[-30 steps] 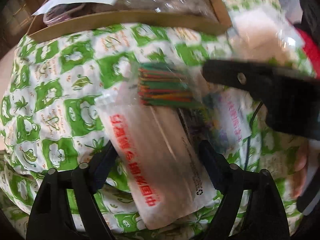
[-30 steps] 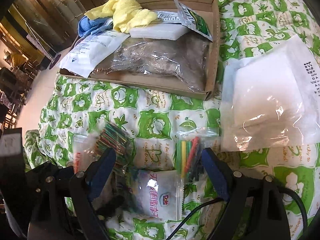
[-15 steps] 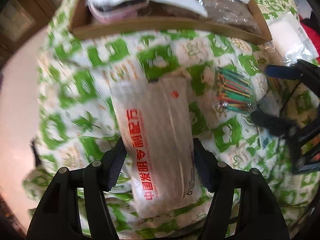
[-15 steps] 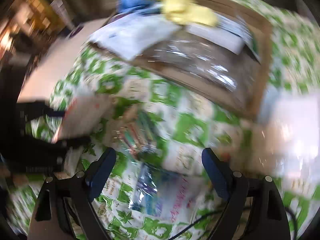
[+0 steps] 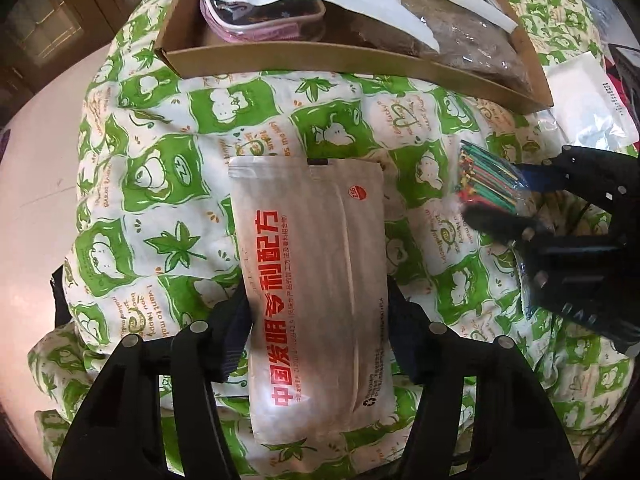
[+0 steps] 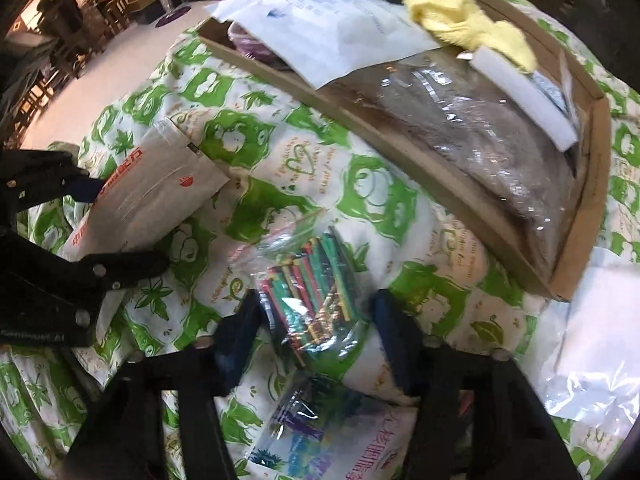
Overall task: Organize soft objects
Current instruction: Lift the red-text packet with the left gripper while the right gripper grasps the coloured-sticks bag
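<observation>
A white packet with red lettering point(image 5: 316, 280) lies lengthwise between the fingers of my left gripper point(image 5: 318, 336). Both pads press its long edges while the jaws keep closing. The right wrist view shows this packet point(image 6: 160, 188) at the left, pinched in the left gripper point(image 6: 108, 228). A clear bag of coloured sticks point(image 6: 316, 300) sits on the quilt between the fingers of my right gripper point(image 6: 318, 332). Its jaws are closing; the left pad is at the bag's edge and the right pad a sliver off. In the left wrist view the bag point(image 5: 484, 184) and right gripper point(image 5: 516, 200) are at the right.
A shallow cardboard tray point(image 5: 360, 56) at the back holds a brown plastic-wrapped bundle point(image 6: 492, 136), white packets, a yellow cloth point(image 6: 460, 20) and a pouch. A clear bag of white pads point(image 6: 592, 320) lies right. A printed packet point(image 6: 320, 440) lies under the right gripper. A green-and-white quilt point(image 5: 160, 184) covers everything.
The left gripper slid left with the white packet, clear of the stick bag, and narrowed on it. The right gripper rolled, came over the stick bag, and its jaws narrowed sharply.
</observation>
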`<action>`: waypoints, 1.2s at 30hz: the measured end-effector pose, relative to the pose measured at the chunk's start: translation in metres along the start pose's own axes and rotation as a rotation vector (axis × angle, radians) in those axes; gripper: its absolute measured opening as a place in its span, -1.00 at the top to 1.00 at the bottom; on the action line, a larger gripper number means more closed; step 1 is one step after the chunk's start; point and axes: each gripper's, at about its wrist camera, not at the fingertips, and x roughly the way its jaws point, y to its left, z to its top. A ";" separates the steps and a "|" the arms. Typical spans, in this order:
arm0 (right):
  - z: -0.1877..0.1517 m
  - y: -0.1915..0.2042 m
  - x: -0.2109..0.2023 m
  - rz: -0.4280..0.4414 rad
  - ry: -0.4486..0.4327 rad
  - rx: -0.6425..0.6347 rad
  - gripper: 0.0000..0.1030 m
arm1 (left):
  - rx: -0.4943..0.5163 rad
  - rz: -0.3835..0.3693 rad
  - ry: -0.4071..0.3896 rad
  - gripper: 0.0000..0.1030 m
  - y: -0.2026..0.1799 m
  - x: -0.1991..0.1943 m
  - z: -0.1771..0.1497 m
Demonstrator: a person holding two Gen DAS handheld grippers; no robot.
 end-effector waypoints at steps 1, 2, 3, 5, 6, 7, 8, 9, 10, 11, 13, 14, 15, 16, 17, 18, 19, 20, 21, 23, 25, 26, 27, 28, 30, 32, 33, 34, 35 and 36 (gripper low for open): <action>0.000 -0.002 -0.001 0.007 -0.006 0.013 0.26 | 0.002 0.004 -0.001 -0.17 0.001 -0.001 -0.001; -0.001 -0.004 -0.002 0.015 -0.010 0.030 0.31 | 0.004 0.007 -0.004 -0.16 0.002 -0.002 -0.003; -0.002 -0.013 -0.004 0.026 -0.017 0.053 0.34 | 0.004 0.008 -0.009 -0.16 0.000 -0.005 -0.005; -0.007 -0.017 -0.006 0.040 -0.028 0.083 0.37 | -0.002 0.002 -0.030 -0.15 -0.006 -0.014 -0.003; -0.010 -0.021 -0.008 0.050 -0.034 0.097 0.38 | -0.007 -0.009 -0.042 -0.15 -0.004 -0.022 -0.007; -0.014 -0.023 -0.009 0.057 -0.038 0.106 0.38 | -0.015 -0.024 -0.052 -0.15 -0.002 -0.025 -0.007; -0.016 -0.025 -0.010 0.063 -0.042 0.113 0.38 | -0.023 -0.040 -0.062 -0.15 0.002 -0.031 -0.008; -0.019 -0.026 -0.013 0.066 -0.047 0.119 0.38 | -0.030 -0.052 -0.068 -0.15 0.005 -0.035 -0.007; -0.025 -0.026 -0.016 0.068 -0.050 0.123 0.39 | -0.036 -0.065 -0.072 -0.15 0.008 -0.038 -0.007; -0.027 -0.027 -0.016 0.070 -0.053 0.128 0.40 | -0.041 -0.076 -0.075 -0.15 0.010 -0.040 -0.007; -0.031 -0.029 -0.019 0.071 -0.061 0.139 0.41 | -0.046 -0.088 -0.081 -0.15 0.012 -0.043 -0.008; -0.031 -0.029 -0.019 0.070 -0.062 0.143 0.42 | -0.048 -0.092 -0.083 -0.15 0.014 -0.044 -0.008; -0.033 -0.031 -0.021 0.068 -0.067 0.153 0.43 | -0.050 -0.095 -0.085 -0.15 0.015 -0.045 -0.009; -0.035 -0.033 -0.022 0.067 -0.071 0.161 0.44 | -0.052 -0.094 -0.086 -0.15 0.016 -0.045 -0.009; -0.036 -0.035 -0.023 0.065 -0.076 0.169 0.44 | -0.053 -0.091 -0.088 -0.15 0.016 -0.046 -0.009; -0.038 -0.038 -0.025 0.066 -0.084 0.182 0.45 | -0.052 -0.089 -0.090 -0.15 0.016 -0.044 -0.009; -0.040 -0.041 -0.026 0.066 -0.091 0.190 0.45 | -0.051 -0.087 -0.092 -0.15 0.017 -0.046 -0.010; -0.041 -0.044 -0.029 0.066 -0.097 0.200 0.46 | -0.049 -0.085 -0.094 -0.15 0.023 -0.043 -0.009; -0.044 -0.050 -0.033 0.067 -0.106 0.213 0.46 | -0.049 -0.084 -0.096 -0.15 0.023 -0.043 -0.010; -0.048 -0.055 -0.036 0.072 -0.117 0.229 0.46 | -0.051 -0.083 -0.100 -0.15 0.026 -0.040 -0.011; -0.050 -0.059 -0.038 0.077 -0.124 0.241 0.46 | -0.054 -0.084 -0.107 -0.15 0.027 -0.039 -0.012; -0.052 -0.060 -0.038 0.077 -0.126 0.244 0.46 | -0.055 -0.083 -0.111 -0.15 0.026 -0.039 -0.012; -0.048 -0.058 -0.037 0.076 -0.126 0.245 0.46 | -0.056 -0.084 -0.114 -0.15 0.026 -0.040 -0.012; -0.049 -0.058 -0.037 0.076 -0.127 0.245 0.46 | -0.057 -0.085 -0.118 -0.15 0.026 -0.041 -0.012; -0.049 -0.058 -0.038 0.077 -0.131 0.246 0.46 | -0.060 -0.088 -0.124 -0.15 0.027 -0.044 -0.011; -0.047 -0.054 -0.038 0.078 -0.135 0.246 0.46 | -0.060 -0.087 -0.128 -0.15 0.027 -0.047 -0.010; -0.045 -0.051 -0.037 0.078 -0.138 0.247 0.46 | -0.061 -0.089 -0.131 -0.15 0.027 -0.049 -0.009; -0.045 -0.051 -0.038 0.080 -0.140 0.248 0.46 | -0.063 -0.093 -0.136 -0.15 0.027 -0.052 -0.007; -0.048 -0.055 -0.042 0.082 -0.142 0.249 0.46 | -0.064 -0.094 -0.139 -0.15 0.026 -0.055 -0.006; -0.048 -0.055 -0.043 0.084 -0.145 0.252 0.46 | -0.063 -0.090 -0.144 -0.15 0.024 -0.058 -0.004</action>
